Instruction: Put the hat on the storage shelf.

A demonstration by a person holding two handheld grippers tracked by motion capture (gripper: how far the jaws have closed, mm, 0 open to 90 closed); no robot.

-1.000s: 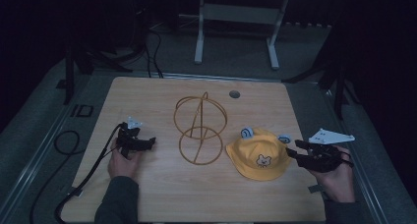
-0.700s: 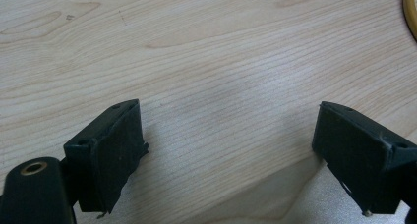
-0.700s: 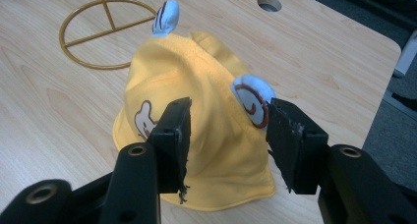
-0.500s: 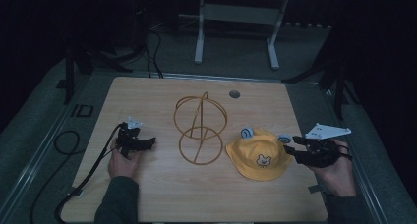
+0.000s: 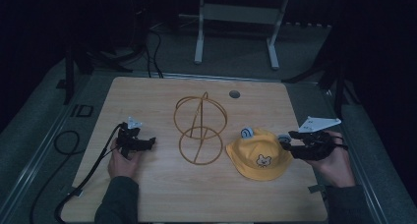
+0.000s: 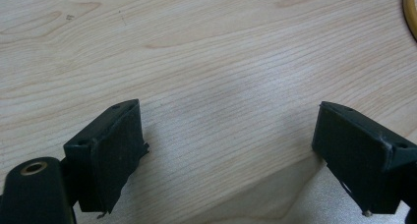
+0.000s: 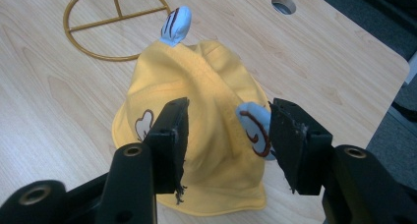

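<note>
You brought your right tool (image 5: 290, 142) to the brim of the yellow bucket hat (image 5: 259, 155), which lay flat on the desk (image 5: 157, 194) beside the gold wire stand (image 5: 200, 127). Its jaws had just been opening and stood apart around the crown and one blue ear (image 7: 255, 128), gripping nothing, apparently lined up for a pinch. Your left tool (image 5: 143, 143) rested wide open and empty on bare wood, seemingly waiting.

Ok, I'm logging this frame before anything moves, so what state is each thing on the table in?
yellow hat: lying on the table, crown up, not gripped.
wire stand: upright, bare, nothing hung on it.
left gripper: jaws open, nothing between them, low over bare wood.
right gripper: jaws have just been opening; the hat's crown lies between them, pads not pressing.
</note>
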